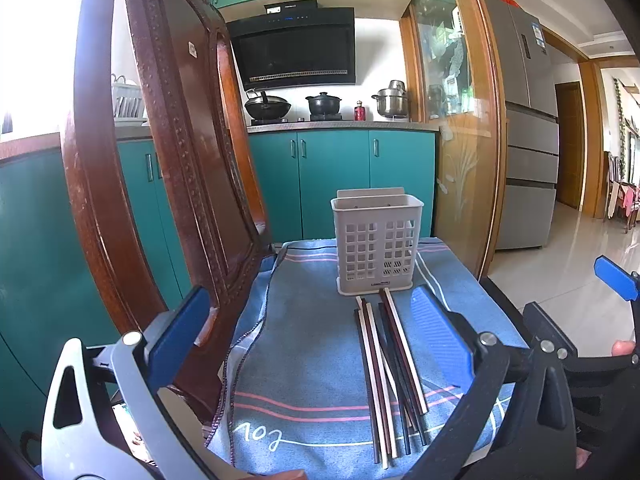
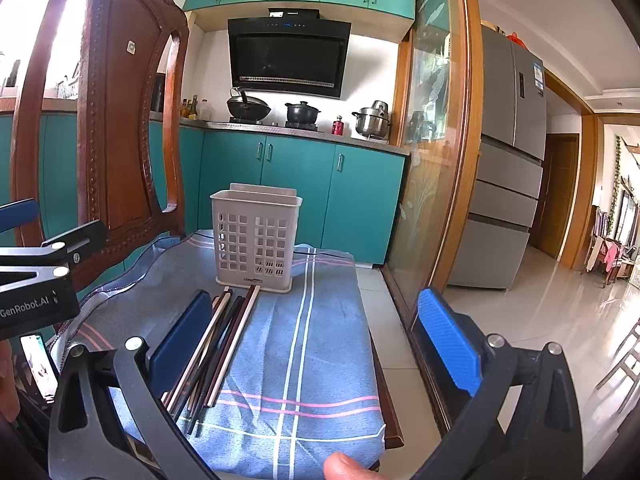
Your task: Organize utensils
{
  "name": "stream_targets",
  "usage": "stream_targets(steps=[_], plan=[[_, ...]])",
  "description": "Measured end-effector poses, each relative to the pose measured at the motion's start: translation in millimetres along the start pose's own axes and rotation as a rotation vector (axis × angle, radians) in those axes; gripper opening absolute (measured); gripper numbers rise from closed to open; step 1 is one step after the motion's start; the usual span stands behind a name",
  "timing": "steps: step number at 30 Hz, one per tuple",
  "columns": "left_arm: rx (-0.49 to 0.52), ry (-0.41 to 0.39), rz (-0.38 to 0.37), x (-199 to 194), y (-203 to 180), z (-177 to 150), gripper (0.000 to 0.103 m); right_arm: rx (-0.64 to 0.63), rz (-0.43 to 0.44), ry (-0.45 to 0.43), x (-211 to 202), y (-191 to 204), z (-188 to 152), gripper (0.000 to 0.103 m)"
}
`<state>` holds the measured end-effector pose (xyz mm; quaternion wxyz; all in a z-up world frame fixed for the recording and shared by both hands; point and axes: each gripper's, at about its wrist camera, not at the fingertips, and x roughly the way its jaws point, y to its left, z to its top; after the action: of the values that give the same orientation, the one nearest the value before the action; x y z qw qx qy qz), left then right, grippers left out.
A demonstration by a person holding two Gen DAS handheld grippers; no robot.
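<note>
A bundle of several dark and pale chopsticks (image 1: 390, 372) lies on a blue striped cloth (image 1: 304, 344), just in front of a white slotted utensil basket (image 1: 378, 240) that stands upright. My left gripper (image 1: 312, 332) is open and empty, hovering over the near part of the cloth with the chopsticks between its blue pads. In the right wrist view the basket (image 2: 256, 236) and chopsticks (image 2: 218, 344) sit left of centre. My right gripper (image 2: 316, 340) is open and empty, its left pad (image 2: 180, 336) beside the chopsticks.
A carved wooden chair back (image 1: 172, 168) rises at the left of the cloth. A glass sliding door (image 2: 436, 140) stands to the right, tiled floor (image 2: 540, 312) beyond. Teal kitchen cabinets (image 1: 336, 180) with pots are behind. The cloth edge (image 2: 372, 360) drops off on the right.
</note>
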<state>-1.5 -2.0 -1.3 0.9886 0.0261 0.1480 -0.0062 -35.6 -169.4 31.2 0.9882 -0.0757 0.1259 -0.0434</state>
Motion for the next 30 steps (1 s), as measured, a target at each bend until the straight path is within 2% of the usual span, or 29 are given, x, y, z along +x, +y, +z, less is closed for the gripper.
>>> stream_targets(steps=[30], plan=[[-0.001,0.004,-0.001,0.6,2.2,-0.7,0.1,-0.003,0.012,-0.001,-2.2,5.0,-1.0,0.1]])
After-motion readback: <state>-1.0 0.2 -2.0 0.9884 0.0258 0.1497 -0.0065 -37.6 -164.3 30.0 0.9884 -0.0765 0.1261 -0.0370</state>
